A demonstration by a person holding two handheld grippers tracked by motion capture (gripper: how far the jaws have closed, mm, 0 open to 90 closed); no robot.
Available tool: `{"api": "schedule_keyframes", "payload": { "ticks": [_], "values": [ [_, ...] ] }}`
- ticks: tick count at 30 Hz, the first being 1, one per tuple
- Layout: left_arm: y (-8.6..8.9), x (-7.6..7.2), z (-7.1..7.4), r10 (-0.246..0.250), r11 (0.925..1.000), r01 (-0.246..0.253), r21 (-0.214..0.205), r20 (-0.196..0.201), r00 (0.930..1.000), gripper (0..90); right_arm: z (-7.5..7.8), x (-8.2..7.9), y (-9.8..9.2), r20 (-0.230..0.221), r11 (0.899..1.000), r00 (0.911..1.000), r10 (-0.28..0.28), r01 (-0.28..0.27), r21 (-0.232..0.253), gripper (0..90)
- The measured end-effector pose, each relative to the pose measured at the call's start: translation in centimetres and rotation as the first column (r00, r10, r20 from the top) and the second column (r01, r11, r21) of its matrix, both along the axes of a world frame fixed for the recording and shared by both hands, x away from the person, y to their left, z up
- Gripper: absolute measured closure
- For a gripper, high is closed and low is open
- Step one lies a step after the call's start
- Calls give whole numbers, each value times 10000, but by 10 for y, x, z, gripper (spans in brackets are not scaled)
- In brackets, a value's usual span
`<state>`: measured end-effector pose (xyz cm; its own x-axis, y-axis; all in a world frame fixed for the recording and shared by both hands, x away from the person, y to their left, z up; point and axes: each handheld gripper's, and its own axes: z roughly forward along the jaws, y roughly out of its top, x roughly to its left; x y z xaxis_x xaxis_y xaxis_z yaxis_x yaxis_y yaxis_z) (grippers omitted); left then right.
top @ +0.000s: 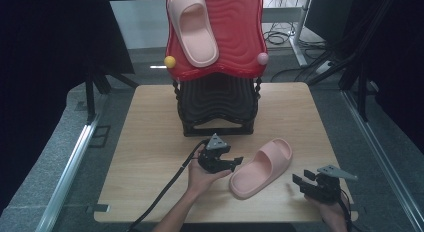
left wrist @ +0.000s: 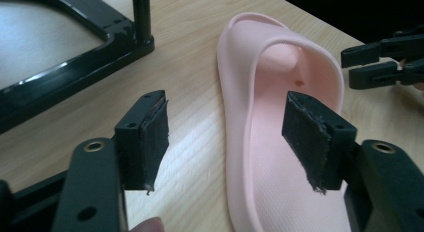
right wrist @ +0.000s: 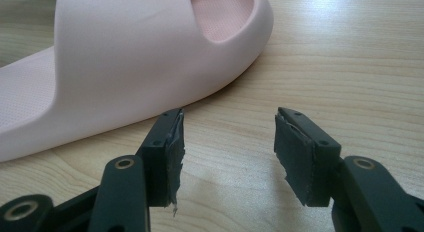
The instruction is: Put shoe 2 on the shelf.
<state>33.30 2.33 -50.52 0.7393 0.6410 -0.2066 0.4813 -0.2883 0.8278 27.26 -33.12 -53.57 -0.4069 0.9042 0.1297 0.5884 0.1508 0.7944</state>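
The pink slipper (top: 261, 167) lies on the wooden table (top: 150, 142) in front of me, sole down, its toe end pointing away and to the right, its heel toward me. My left gripper (top: 235, 163) is right at its heel-side edge. In the left gripper view the slipper (left wrist: 280, 142) runs up the middle of the picture, and my two pads stand apart on either side of its long left rim: one pad (left wrist: 150, 142) hangs over bare wood beside the slipper, the other (left wrist: 310, 139) hangs over the footbed. Neither pad presses on the rim, so I have hold of nothing there, though the jaws are not at their widest.

My right gripper (top: 301, 181) sits near the table's front right corner, just off the slipper's right side and apart from it. In the right gripper view its jaws are spread with only wood grain between them, and the slipper's strap (right wrist: 125, 57) rises just ahead and to the left.

Farther back on the table stands a black shoe rack (top: 217, 107), its red top shelf (top: 240, 37) carrying a second pink slipper (top: 194, 27). A yellow knob (top: 170, 61) and a pink knob (top: 262, 58) mark the shelf's front corners.
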Motion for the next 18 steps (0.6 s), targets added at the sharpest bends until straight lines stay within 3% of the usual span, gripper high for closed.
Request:
{"api": "schedule_keyframes", "payload": {
  "ticks": [8,18],
  "values": [
    [-21,19,-10,28,9994,-19,352,-246,9997,497,-1,1,-1,-64,10000,10000,-41,42,16,459],
    [-51,25,-13,-304,9980,315,542,-210,9993,551,-1,1,-1,-71,10000,10000,-53,53,-11,459]
  ]
}}
